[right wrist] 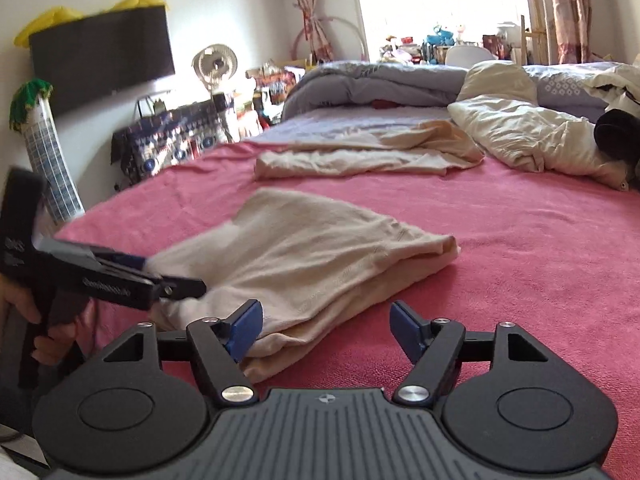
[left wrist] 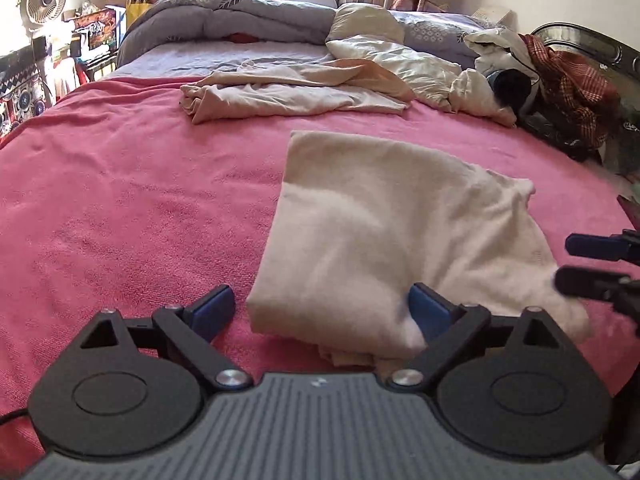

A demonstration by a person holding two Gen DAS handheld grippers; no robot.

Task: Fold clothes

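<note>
A cream garment (left wrist: 384,240) lies folded on the pink bedspread (left wrist: 120,200); it also shows in the right wrist view (right wrist: 304,256). My left gripper (left wrist: 320,312) is open at the garment's near edge, its right fingertip (left wrist: 428,308) touching the cloth. It shows from the side in the right wrist view (right wrist: 160,276). My right gripper (right wrist: 326,330) is open around the garment's near right corner, its left fingertip (right wrist: 248,328) against the cloth. It shows at the right edge of the left wrist view (left wrist: 576,264).
A second crumpled beige garment (left wrist: 296,88) lies farther up the bed. A white quilt (left wrist: 420,64), a grey duvet (left wrist: 224,20) and a pile of clothes (left wrist: 560,68) lie at the head. A fan (right wrist: 216,64) and cluttered shelves stand left of the bed.
</note>
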